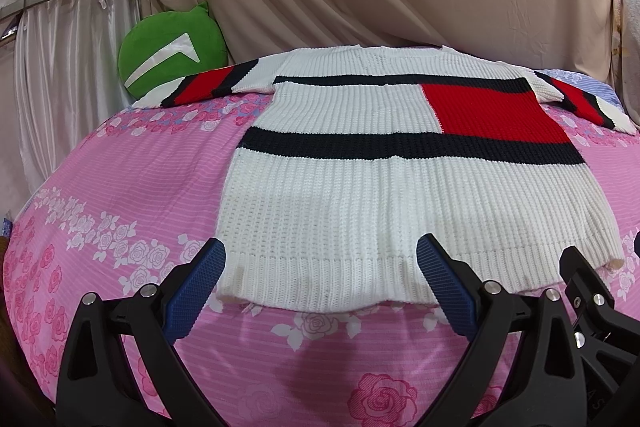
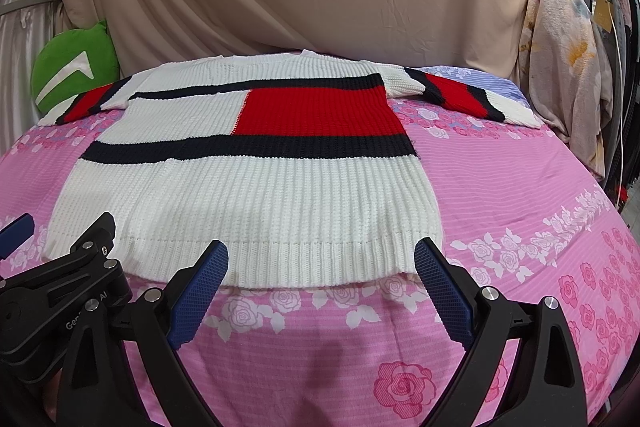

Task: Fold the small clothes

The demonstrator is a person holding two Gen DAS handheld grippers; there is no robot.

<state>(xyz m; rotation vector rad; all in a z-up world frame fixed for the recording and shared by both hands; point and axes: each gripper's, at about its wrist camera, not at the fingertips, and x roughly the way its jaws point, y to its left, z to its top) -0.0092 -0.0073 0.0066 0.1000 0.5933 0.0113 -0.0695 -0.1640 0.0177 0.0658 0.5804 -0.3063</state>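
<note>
Near the bed's (image 1: 120, 187) front edge: soft, thick, limp sweater (image 1: 340, 195); left gripper (image 1: 320, 259) and right gripper (image 2: 320, 259) wide open, empty; take hem corners

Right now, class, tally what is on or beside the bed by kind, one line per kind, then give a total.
Knitted sweater, spread flat: 1
Green cushion, behind the left sleeve: 1
Pink floral bedsheet: 1
Tongs, left and right, both open near the hem: 2
Total: 5
</note>
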